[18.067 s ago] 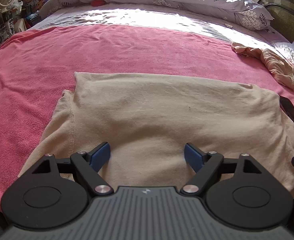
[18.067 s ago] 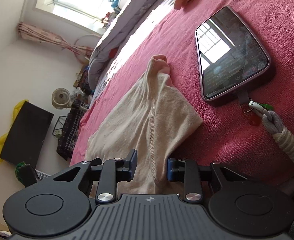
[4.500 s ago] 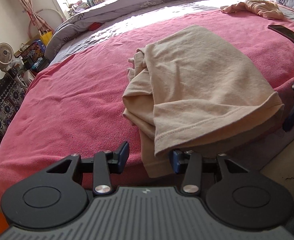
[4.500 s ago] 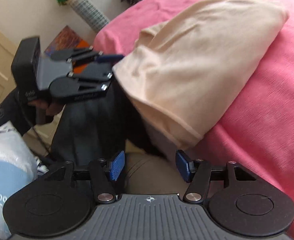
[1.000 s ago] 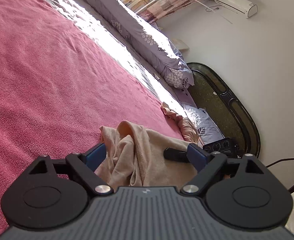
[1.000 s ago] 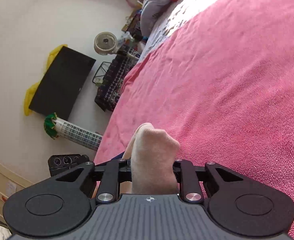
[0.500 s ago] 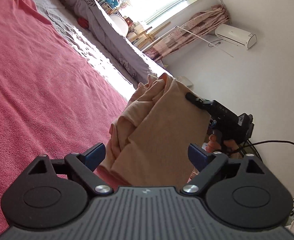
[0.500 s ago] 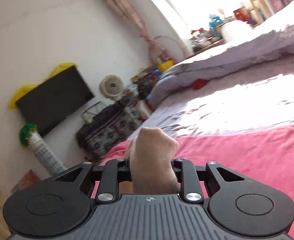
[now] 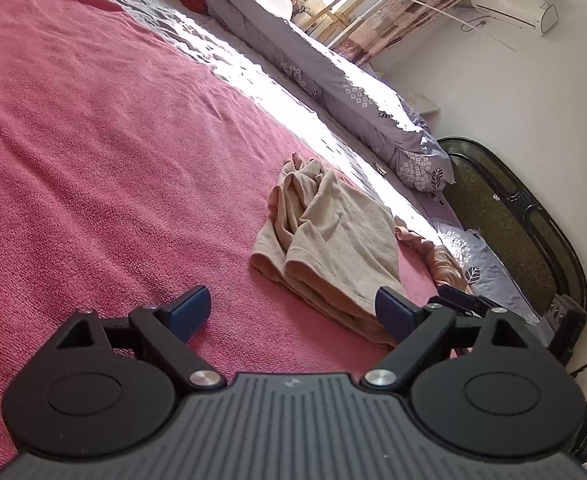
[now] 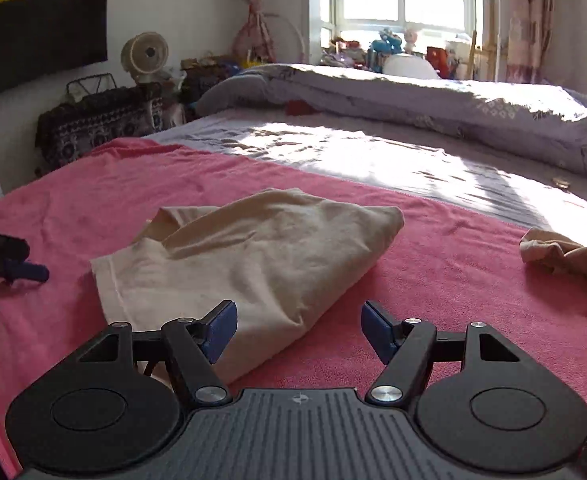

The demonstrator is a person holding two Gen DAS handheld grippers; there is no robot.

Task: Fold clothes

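a folded beige garment [image 10: 253, 256] lies in a loose, rumpled bundle on the pink blanket [image 10: 93, 184] that covers the near part of the bed. the right gripper [image 10: 299, 322] hangs just over the bundle's near corner, its jaws opening and nothing pinched between the blue pads [image 10: 223, 322]. the left gripper [image 9: 291, 306] sits off to the side with fingers wide apart and empty, the bundle just ahead of it. a second crumpled garment [image 10: 565, 256] lies apart on the right.
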